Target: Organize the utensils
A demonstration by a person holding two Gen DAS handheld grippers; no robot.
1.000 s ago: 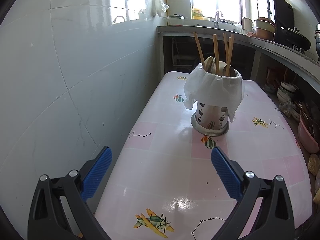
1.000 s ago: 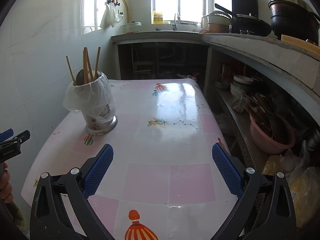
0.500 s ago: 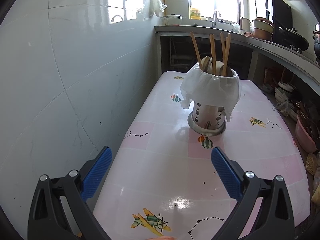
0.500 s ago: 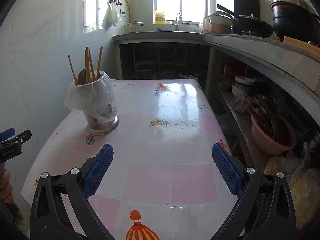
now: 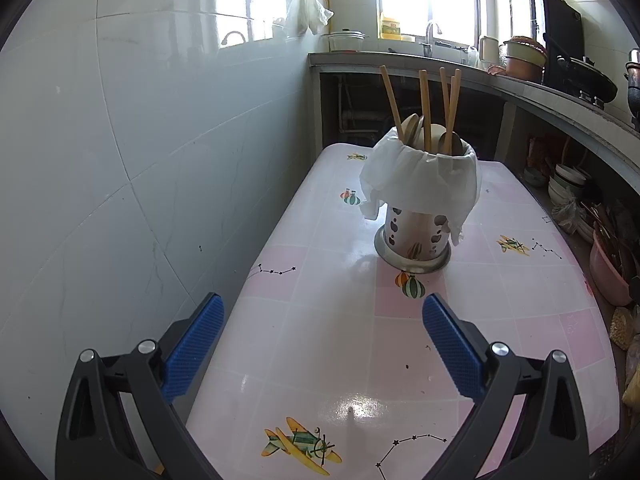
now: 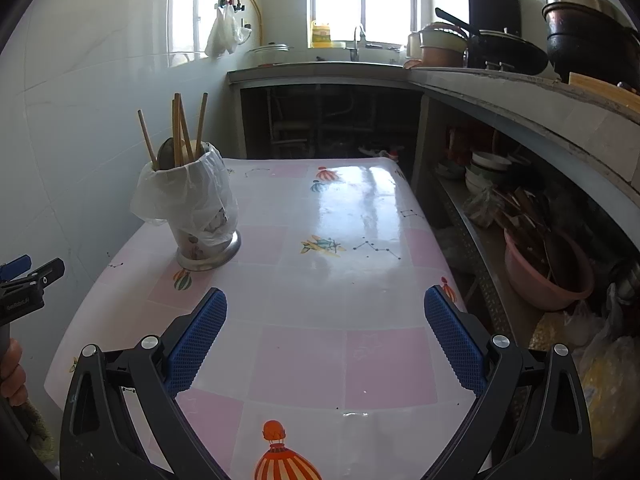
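Both the left tongs point(image 5: 322, 344) and right tongs point(image 6: 326, 338) hang apart, empty, above the tabletop point(image 6: 340, 276). The utensil holder point(image 5: 416, 216) stands at 12 o'clock from the left tongs, holding 4 chopsticks point(image 5: 425, 110).

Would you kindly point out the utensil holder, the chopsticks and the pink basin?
utensil holder point(image 5: 414, 236), left wrist view, bare metal wall.
chopsticks point(image 5: 425, 108), left wrist view, middle stick's shaft.
pink basin point(image 6: 538, 276), right wrist view, outer wall.

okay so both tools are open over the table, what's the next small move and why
Probably ease the left tool forward toward the chopsticks standing in the holder: it faces them almost straight on, wide open, empty and still short of them.
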